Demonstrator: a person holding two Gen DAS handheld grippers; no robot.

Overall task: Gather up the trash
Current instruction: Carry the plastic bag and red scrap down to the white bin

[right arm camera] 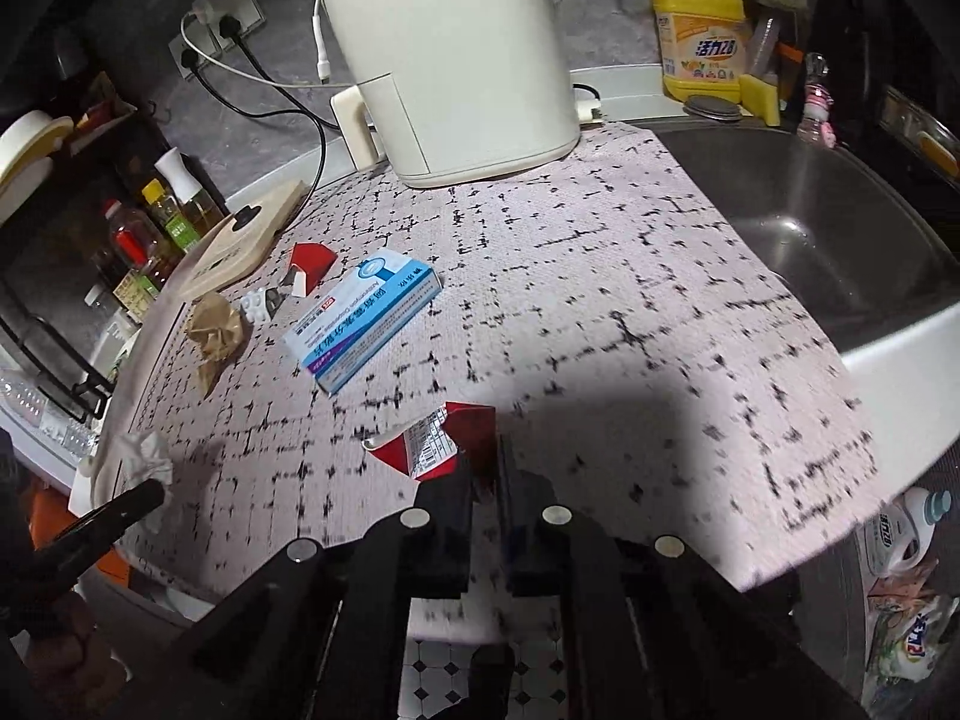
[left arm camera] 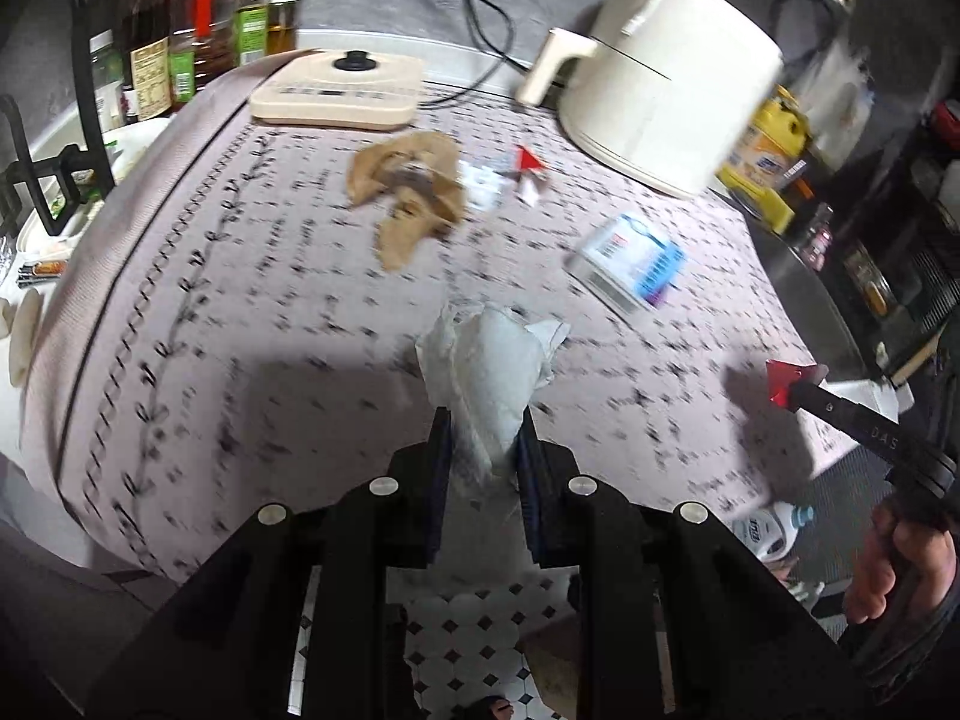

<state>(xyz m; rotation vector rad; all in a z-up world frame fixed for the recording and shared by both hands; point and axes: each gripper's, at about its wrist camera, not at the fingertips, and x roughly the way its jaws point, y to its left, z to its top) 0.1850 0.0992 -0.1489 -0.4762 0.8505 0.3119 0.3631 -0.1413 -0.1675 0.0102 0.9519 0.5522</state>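
Nearest, well in front of the fryer [right arm camera: 456,60], at the counter edge: gripping a crumpled tissue [left arm camera: 486,360] in the left tongs [left arm camera: 485,420], with jaws pinched on its lower end and its top free above the fingers. Just beside, toward the sink side of the fryer: clenching a red wrapper [right arm camera: 444,438] in the right tongs [right arm camera: 485,459], with jaws almost together and the wrapper sticking out forward and left of the tips. With both hands full, probably no more picking before emptying. Farther on toward the fryer, lying flat: a box [right arm camera: 366,318], ahead-left of the right tongs and ahead-right of the left ones, with long axis slanting from near-left up toward the fryer's foot; seemingly within reach of either hand. Left of the fryer, beyond the box: brown paper [right arm camera: 216,330], a blister [right arm camera: 258,303] and a red scrap [right arm camera: 309,261], close together, more on the left hand's side. Right of the fryer: the sink [right arm camera: 810,228], seemingly with nothing inside but a little water. Below the sink's front: a bag [right arm camera: 900,630] with printed packs; cannot tell whether meant for trash. No bin to see.
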